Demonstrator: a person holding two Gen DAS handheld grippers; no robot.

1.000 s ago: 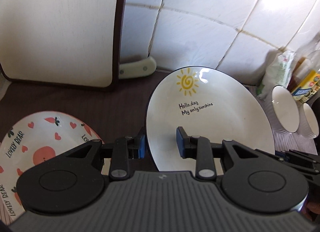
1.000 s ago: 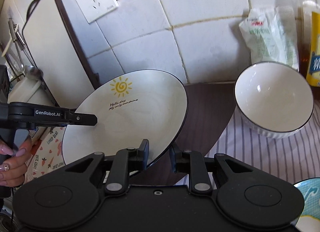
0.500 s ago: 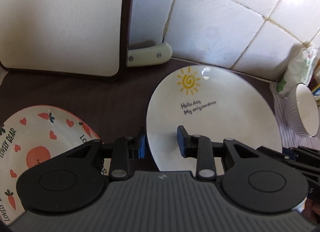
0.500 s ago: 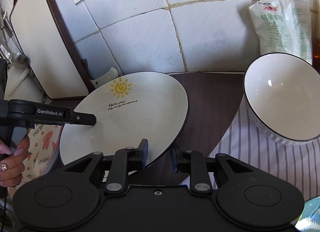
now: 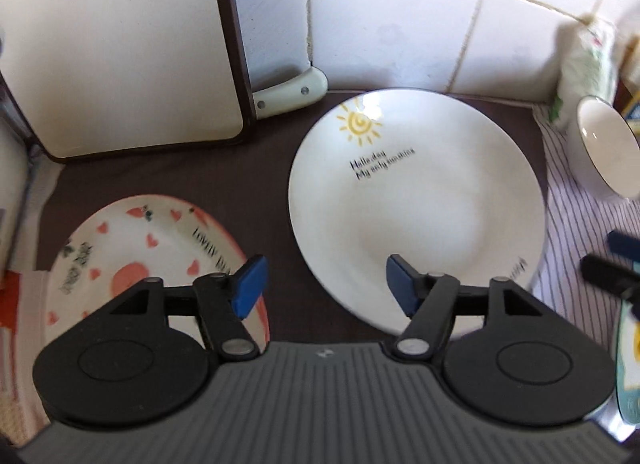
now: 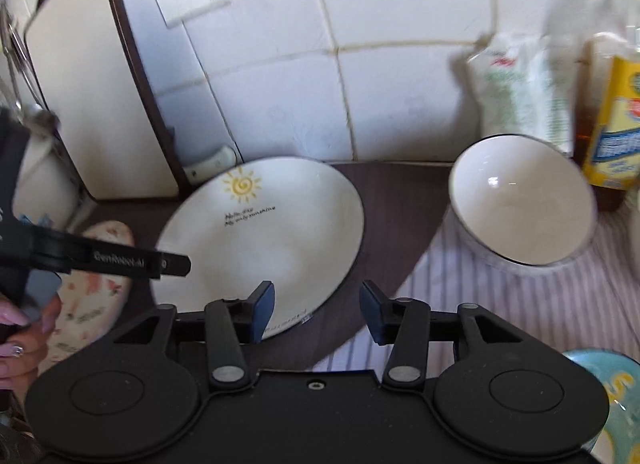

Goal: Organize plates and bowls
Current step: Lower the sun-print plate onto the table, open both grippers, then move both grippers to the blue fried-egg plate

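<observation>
Hovering with jaws apart, left tool (image 5: pixel 323 284) and right tool (image 6: pixel 317 310) flank the sun plate (image 5: pixel 416 199) resting on the desk (image 5: pixel 160 179); next, likely gripping the white bowl (image 6: pixel 520 199) at two o'clock.

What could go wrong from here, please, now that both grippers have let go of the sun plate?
The sun plate lies partly over the striped cloth's edge, so it may rock. The left gripper and right gripper both hang open at its rim; withdrawing carelessly could knock it into the white bowl or pink carrot plate.

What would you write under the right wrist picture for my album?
Open right gripper hovering by the sun plate, with a white bowl on the striped cloth.
</observation>
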